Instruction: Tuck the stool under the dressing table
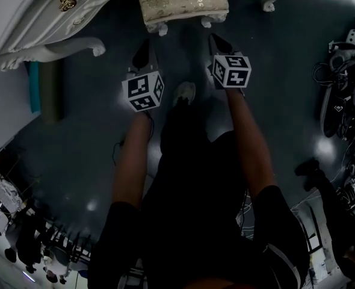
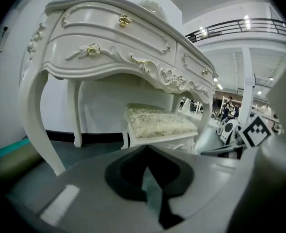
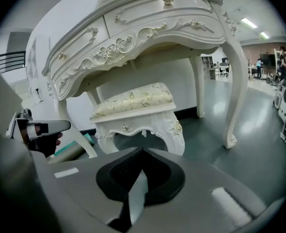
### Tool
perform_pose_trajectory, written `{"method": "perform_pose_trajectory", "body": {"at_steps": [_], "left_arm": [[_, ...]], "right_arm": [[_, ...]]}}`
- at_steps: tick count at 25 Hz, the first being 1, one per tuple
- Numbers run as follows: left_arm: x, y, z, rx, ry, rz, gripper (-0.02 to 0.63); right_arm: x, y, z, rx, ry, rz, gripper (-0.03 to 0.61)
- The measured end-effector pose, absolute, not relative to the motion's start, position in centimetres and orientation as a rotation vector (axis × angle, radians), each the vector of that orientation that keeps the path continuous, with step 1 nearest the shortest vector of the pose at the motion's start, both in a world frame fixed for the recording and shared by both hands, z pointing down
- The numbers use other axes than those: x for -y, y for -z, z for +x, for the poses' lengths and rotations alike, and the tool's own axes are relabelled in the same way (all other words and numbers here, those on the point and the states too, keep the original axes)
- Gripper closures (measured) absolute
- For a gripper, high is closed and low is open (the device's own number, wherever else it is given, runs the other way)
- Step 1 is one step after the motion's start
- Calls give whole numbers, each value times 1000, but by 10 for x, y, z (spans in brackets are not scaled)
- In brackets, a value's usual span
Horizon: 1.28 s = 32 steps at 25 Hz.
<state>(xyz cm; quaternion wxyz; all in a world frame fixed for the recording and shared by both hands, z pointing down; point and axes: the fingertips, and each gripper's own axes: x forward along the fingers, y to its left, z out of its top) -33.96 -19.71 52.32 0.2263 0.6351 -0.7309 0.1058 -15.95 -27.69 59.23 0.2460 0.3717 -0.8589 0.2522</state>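
Two grippers, both with fingers fully together and nothing between them. Your left gripper [image 2: 145, 147] shows its dark fingers [image 2: 128, 171] meeting at a point. Your right gripper [image 3: 142, 150] shows the same, with ribbed pads on its fingers [image 3: 121, 171]. Neither touches anything, and both hang clear of the stool [image 3: 133, 101], just short of it.

Stool: rectangular padded seat in cream fabric with a pale gold leaf pattern, on a white carved frame with scrolled feet. It stands on the dark glossy floor [image 1: 93, 137] in the knee gap between the dressing table's front legs. From your head view the seat's near part shows past the top's edge.

Dressing table [image 3: 148, 28]: white, glossy, with curved cabriole legs, a relief-carved apron and small gold knobs [image 2: 125, 19] on the drawers.
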Motion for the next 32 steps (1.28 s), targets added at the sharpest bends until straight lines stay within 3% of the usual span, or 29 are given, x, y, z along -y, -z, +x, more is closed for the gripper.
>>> {"method": "perform_pose_trajectory", "body": {"at_steps": [32], "left_arm": [[167,-213,-277,1866,-333,1643,606]], "right_arm": [[226,-252,-142,2254,-738,994,581]]}}
